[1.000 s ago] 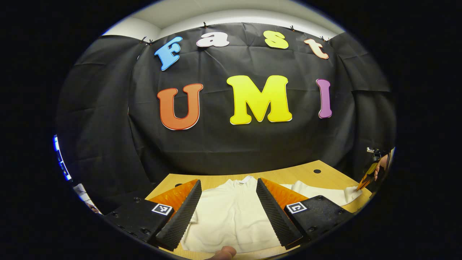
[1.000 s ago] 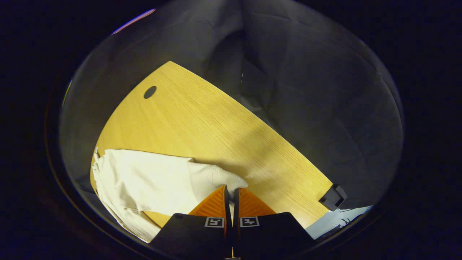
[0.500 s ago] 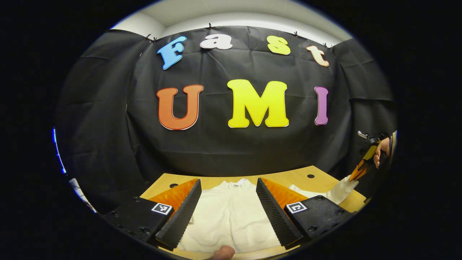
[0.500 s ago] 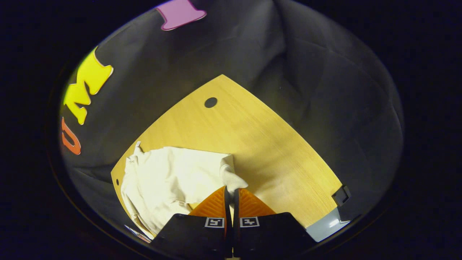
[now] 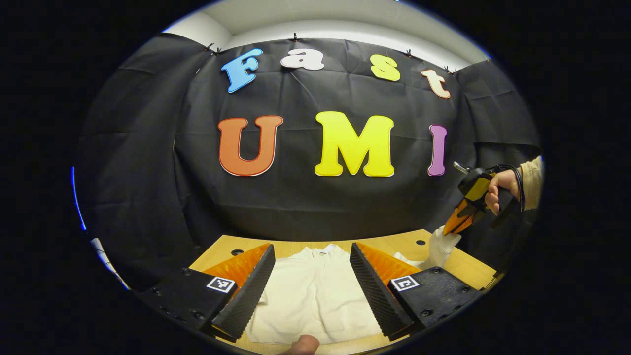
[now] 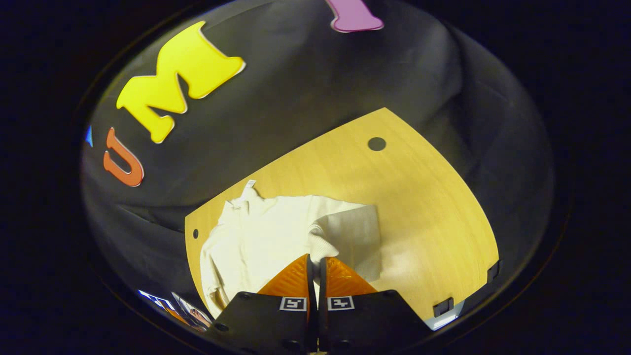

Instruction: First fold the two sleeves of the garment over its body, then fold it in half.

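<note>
A cream-white garment (image 5: 313,293) (image 6: 256,236) lies on the wooden table (image 6: 424,197), collar toward the booth wall. My left gripper (image 5: 311,288) hangs open above the garment's body, fingers wide apart with nothing between them. My right gripper (image 6: 315,259) is shut on the cuff of one sleeve (image 6: 352,236), holding it lifted off the table. In the left gripper view that right gripper (image 5: 451,229) is at the far right, held by a hand (image 5: 498,190), with the sleeve (image 5: 436,249) hanging from its tips.
The table has a dark round hole (image 6: 376,144) near its far corner and another (image 5: 237,252) at the left. Black clamps (image 6: 445,305) sit on the table's edge. A fingertip (image 5: 303,344) shows at the bottom of the left gripper view.
The right gripper has risen and swung toward the garment's body, pulling the sleeve up off the table. The left gripper has stayed open over the garment.
</note>
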